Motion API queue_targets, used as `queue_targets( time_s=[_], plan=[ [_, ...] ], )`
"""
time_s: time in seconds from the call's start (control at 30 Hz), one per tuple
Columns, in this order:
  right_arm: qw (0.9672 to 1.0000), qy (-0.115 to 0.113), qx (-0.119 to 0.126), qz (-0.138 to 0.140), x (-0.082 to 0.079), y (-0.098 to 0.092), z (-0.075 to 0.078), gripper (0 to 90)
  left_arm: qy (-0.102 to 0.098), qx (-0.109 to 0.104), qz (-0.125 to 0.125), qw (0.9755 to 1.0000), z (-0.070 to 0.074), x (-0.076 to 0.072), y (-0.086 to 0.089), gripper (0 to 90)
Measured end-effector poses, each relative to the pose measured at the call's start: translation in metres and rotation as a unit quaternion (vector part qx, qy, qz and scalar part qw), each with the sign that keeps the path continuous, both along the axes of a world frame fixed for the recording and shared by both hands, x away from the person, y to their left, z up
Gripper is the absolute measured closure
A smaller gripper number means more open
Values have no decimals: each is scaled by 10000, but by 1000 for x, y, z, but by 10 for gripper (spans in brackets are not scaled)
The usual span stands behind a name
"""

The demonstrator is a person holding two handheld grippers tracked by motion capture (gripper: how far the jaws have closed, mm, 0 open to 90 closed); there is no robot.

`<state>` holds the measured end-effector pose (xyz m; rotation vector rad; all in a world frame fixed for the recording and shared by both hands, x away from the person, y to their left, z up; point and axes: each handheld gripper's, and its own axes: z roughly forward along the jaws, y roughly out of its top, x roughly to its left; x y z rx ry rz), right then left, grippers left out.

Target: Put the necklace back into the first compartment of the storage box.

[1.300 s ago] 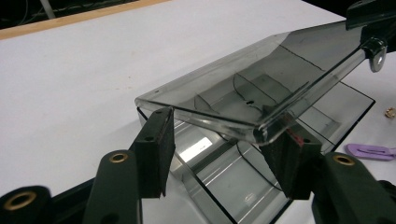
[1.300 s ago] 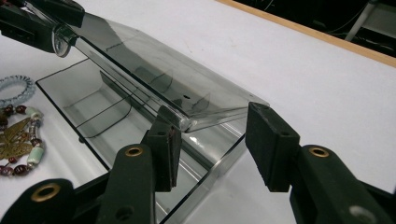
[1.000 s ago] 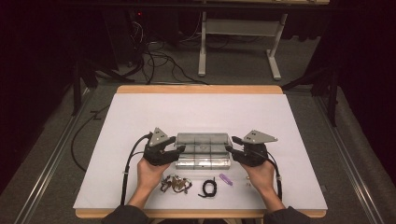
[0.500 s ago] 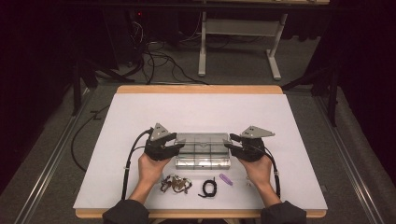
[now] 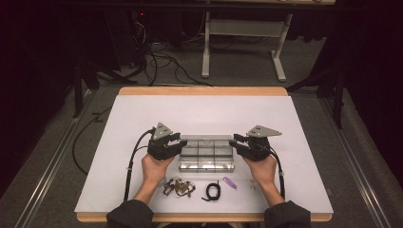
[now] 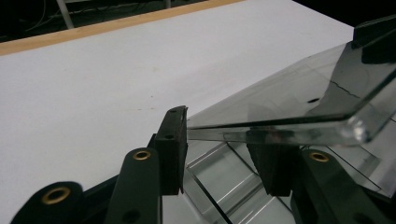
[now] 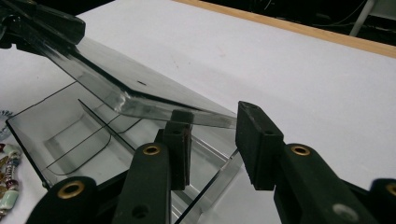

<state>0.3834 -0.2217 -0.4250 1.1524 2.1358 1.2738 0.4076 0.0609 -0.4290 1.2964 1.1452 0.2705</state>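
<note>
A clear plastic compartment box [image 5: 207, 153] is seen on the white table sheet [image 5: 204, 114] between the two hands, its hinged transparent lid [image 6: 299, 100] raised at a tilt above the tray. The lid's edge is set between the jaws of the left gripper [image 6: 219, 154] and of the right gripper [image 7: 212, 140], both of which have just been closing; whether the pads are pressed on it cannot be told. No readable writing is found on the box, the beaded trinkets [image 5: 178, 187], the black cord loop [image 5: 212, 191] or the small purple piece [image 5: 230, 182] nearby.

My left gripper [image 5: 177, 145] sits at the left end of the clear box [image 5: 207, 153], my right gripper [image 5: 236, 143] at its right end. Both have just been closing, jaws straddling the raised lid's [image 6: 299, 100] edge. My forearms reach in from the box's near side.
</note>
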Motion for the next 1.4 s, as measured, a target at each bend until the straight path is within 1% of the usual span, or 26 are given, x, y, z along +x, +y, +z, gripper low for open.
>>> queue_targets(
  time_s=[0.03, 0.07, 0.13, 0.17, 0.2, 0.3, 0.47, 0.53, 0.63, 0.77, 0.8, 0.83, 0.97, 1.2, 1.23, 1.4],
  plan=[
    [10000, 0, 0, 0, 0, 0, 0, 669, -19, 2, 8, 10000, 0, 1, 0, 586],
    [10000, -12, 62, -4, 2, -1, -1, 669, -1, -37, 32, 10000, -1, 2, 0, 595],
    [10000, -8, 88, -27, 3, -1, -1, 671, 25, -57, 38, 10000, -1, 4, 1, 597],
    [10000, -8, 88, -27, 3, -1, -1, 671, 25, -57, 38, 10000, -1, 4, 1, 597],
    [10000, -2, 75, -37, 4, 0, -2, 674, 63, -101, 51, 9999, -2, 6, 1, 598],
    [10000, 0, 61, -47, 6, 1, -3, 677, 66, -78, 53, 9999, -3, 7, 1, 600],
    [9999, -7, 88, -85, 9, 1, -5, 688, 131, -147, 100, 9998, -5, 12, 0, 607],
    [9999, -19, 92, -92, 9, 1, -5, 692, 142, -133, 104, 9998, -6, 13, 1, 615],
    [9998, 7, 155, -136, 12, 1, -7, 695, 169, -164, 128, 9996, -7, 15, 1, 626],
    [9997, 25, 159, -172, 13, 1, -8, 698, 221, -204, 174, 9994, -8, 18, 1, 636],
    [9996, 71, 168, -193, 15, 1, -8, 698, 232, -214, 187, 9993, -8, 18, 1, 642],
    [9996, 71, 168, -193, 15, 1, -8, 698, 228, -204, 197, 9993, -9, 19, 1, 642],
    [9997, 67, 90, -227, 18, 3, -5, 702, 231, -244, 246, 9991, -9, 21, 2, 667],
    [9996, 40, 56, -262, 21, 4, -5, 708, 250, -270, 306, 9989, -11, 24, 1, 678],
    [9996, 56, 21, -280, 22, 5, -5, 708, 245, -308, 348, 9986, -11, 25, 1, 683],
    [9995, 74, -25, -306, 25, 6, -7, 714, 250, -280, 374, 9986, -12, 26, 1, 697]
  ],
)
